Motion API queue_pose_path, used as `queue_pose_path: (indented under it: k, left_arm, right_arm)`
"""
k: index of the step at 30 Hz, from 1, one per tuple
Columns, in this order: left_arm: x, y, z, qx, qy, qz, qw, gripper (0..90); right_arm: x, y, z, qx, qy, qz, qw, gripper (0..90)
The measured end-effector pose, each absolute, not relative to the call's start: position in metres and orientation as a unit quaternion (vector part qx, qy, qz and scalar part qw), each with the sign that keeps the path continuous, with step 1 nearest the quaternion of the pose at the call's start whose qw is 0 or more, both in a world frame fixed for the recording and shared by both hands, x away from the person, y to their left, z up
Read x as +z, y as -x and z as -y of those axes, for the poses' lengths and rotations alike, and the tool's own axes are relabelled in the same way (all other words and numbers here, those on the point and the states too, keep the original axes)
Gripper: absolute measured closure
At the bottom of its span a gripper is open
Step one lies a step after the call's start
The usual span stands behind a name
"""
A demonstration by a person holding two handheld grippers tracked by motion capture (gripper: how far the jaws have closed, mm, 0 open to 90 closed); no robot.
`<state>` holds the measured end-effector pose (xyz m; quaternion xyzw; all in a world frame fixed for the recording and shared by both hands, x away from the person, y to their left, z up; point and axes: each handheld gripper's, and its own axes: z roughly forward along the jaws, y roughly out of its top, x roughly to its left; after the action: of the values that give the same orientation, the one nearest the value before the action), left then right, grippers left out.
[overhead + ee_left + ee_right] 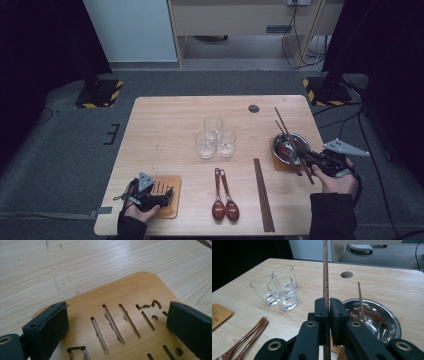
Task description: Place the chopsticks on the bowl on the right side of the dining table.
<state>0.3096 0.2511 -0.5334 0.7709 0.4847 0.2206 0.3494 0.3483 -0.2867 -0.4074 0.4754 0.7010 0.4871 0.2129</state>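
Observation:
My right gripper [306,156] [327,304] is shut on a dark wooden chopstick [281,119] [326,270] that slants over a steel bowl [296,136] [390,316] at the table's right side. A second chopstick [361,300] leans inside the bowl. Near the front left corner my left gripper [167,194] [117,313] stands open over a slotted wooden coaster [172,207] [140,290], one jaw on either side and nothing between them.
Three empty glasses [215,140] [279,286] cluster mid-table. Two wooden spoons [224,197] [247,336] and a pair of chopsticks [263,195] lie near the front edge. The bowl sits on another coaster [276,161]. A round hole [254,108] marks the far tabletop.

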Motion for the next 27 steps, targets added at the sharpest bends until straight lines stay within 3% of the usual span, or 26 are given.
queue_pose_path:
  k: [27]
  left_arm:
    - [-0.533,-0.310,-0.251,0.221,-0.772,-0.484,0.348,3.0]
  right_arm:
    - [-0.423,-0.379,0.321,0.472,-0.507,-0.689,0.214,85.0]
